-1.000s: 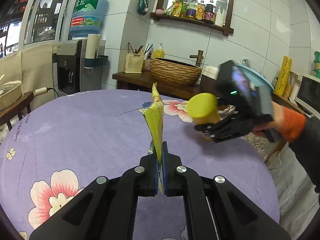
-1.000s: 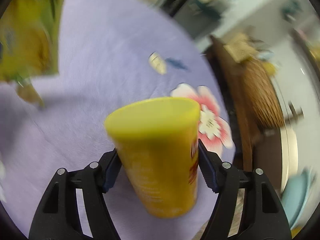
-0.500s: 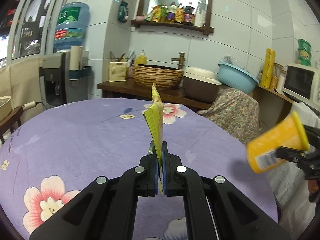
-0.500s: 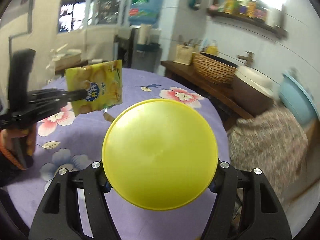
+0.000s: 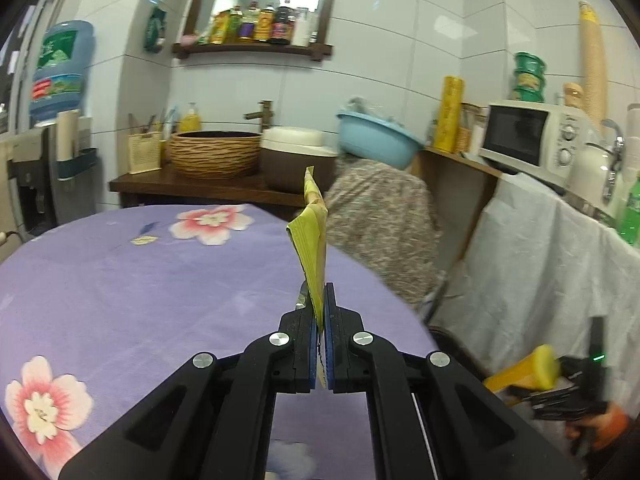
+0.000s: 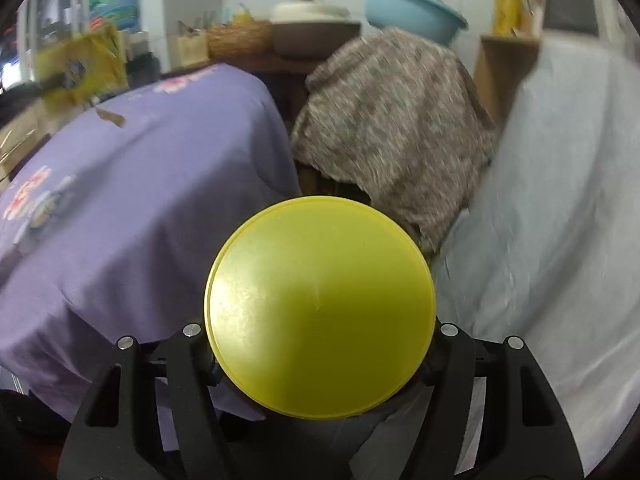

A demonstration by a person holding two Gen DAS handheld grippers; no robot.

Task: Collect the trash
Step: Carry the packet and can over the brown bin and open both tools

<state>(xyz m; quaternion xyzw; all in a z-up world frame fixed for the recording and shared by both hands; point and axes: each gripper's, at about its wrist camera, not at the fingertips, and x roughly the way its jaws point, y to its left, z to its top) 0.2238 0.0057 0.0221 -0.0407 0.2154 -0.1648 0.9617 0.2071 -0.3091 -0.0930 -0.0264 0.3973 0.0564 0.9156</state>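
My left gripper (image 5: 319,312) is shut on a yellow snack packet (image 5: 312,240), held edge-on above the purple flowered tablecloth (image 5: 140,280). My right gripper (image 6: 320,344) is shut on a yellow cup (image 6: 320,304), whose round yellow end faces the camera and hides the pads. In the left wrist view that cup (image 5: 528,372) and the right gripper (image 5: 560,392) sit low at the right, off the table's edge. In the right wrist view the packet (image 6: 80,68) shows blurred at the upper left.
A dark bin rim (image 5: 452,340) lies between the table and a white draped cloth (image 5: 540,264). A patterned cloth covers something (image 6: 392,112) behind. The back counter holds a wicker basin (image 5: 216,152), a blue bowl (image 5: 376,140) and a microwave (image 5: 532,140).
My right gripper carried the yellow cup off the table, down to the right, rolling it end-on to the camera. My left gripper swung right with the packet in it.
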